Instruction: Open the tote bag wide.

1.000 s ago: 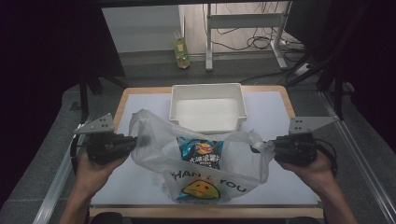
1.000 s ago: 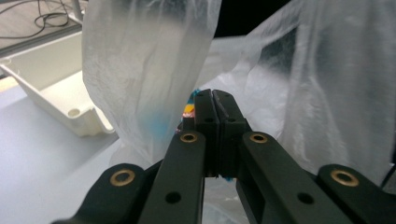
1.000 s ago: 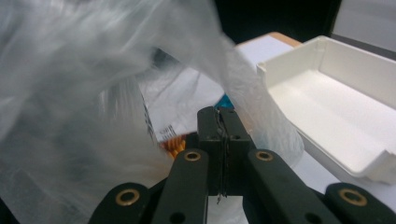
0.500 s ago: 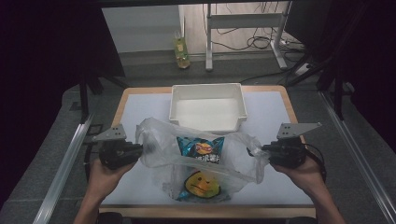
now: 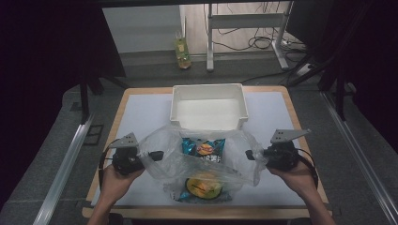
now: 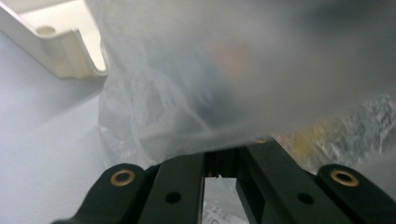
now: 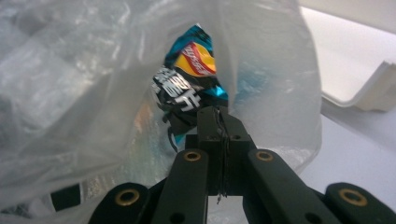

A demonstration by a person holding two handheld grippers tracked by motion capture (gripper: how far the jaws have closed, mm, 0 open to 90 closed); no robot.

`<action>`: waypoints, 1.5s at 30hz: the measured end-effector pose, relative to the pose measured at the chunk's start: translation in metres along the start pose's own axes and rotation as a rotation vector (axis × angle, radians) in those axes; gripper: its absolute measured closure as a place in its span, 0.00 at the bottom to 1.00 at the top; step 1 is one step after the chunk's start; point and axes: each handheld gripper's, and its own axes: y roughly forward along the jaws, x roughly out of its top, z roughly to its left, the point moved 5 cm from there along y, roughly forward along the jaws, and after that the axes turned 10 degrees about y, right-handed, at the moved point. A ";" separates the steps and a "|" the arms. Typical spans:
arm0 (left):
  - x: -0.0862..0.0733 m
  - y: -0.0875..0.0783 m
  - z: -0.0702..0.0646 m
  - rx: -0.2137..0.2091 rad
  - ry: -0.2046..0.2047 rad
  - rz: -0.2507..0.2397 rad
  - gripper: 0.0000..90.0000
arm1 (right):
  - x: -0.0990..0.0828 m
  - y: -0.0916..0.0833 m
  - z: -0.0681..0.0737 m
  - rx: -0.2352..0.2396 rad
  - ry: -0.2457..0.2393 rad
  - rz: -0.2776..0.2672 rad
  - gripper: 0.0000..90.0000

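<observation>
While both grippers pinch bag (image 5: 199,161) edges, table (image 5: 141,112) lies bare.

The bag (image 5: 202,159) was thin, crinkled clear plastic, glossy where light caught its folds and cloudy up close. Inside it, the snack packet (image 5: 202,149) looked like shiny foil-like film, creased. The bin (image 5: 209,107) was smooth white plastic with a dull sheen. The surface (image 5: 141,117) wore a matt pale sheet edged in light wood. Each tool's jaws were matt black with brass-coloured rivets.
</observation>
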 end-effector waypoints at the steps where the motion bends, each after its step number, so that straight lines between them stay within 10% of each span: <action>1: -0.002 0.002 0.001 -0.002 -0.002 0.003 0.99 | -0.002 0.002 -0.001 -0.003 0.002 0.003 0.98; 26: -0.047 0.038 0.028 0.042 -0.079 0.077 0.99 | -0.039 0.056 -0.043 -0.081 0.103 0.067 0.97; 45: -0.074 0.056 0.042 0.080 -0.119 0.196 0.99 | -0.063 0.076 -0.057 -0.176 0.065 0.136 0.97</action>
